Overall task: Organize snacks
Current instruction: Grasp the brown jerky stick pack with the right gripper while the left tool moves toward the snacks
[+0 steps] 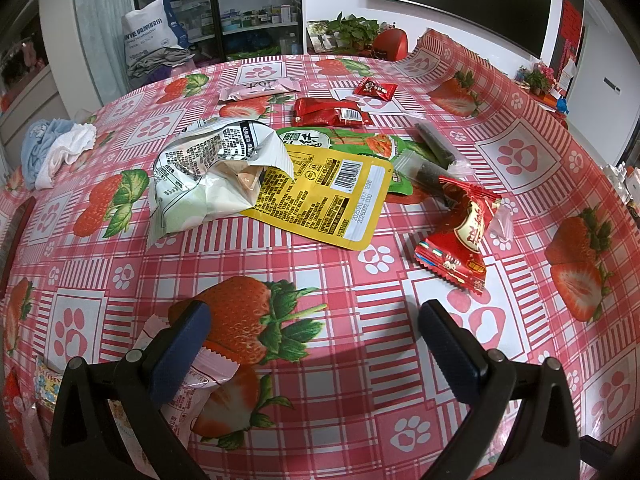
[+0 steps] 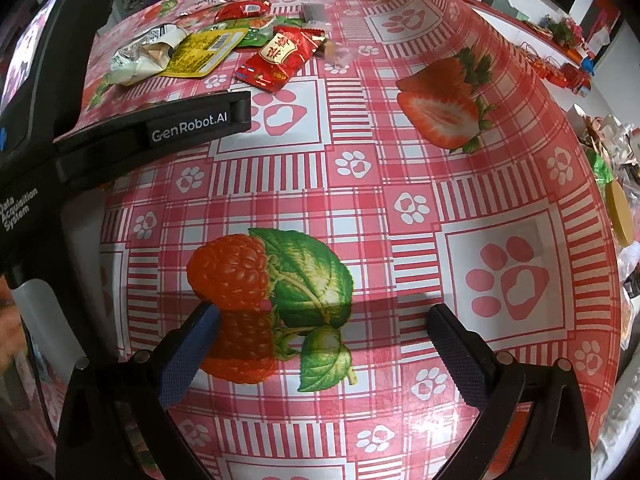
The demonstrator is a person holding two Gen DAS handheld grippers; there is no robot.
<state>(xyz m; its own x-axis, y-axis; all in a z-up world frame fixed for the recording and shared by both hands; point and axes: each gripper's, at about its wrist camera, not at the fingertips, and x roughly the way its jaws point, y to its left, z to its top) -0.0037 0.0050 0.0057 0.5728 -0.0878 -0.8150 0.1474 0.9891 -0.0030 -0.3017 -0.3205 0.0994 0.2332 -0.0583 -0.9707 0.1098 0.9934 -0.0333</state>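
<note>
Both the left gripper (image 1: 314, 332) and right gripper (image 2: 322, 330) are held spread wide and empty over the pink strawberry-print tablecloth (image 1: 360, 360), with the snacks piled ahead (crumpled white foil bag (image 1: 208, 176) overlapping flat yellow pouch (image 1: 324, 196), red candy wrapper (image 1: 460, 236) just beside).
</note>
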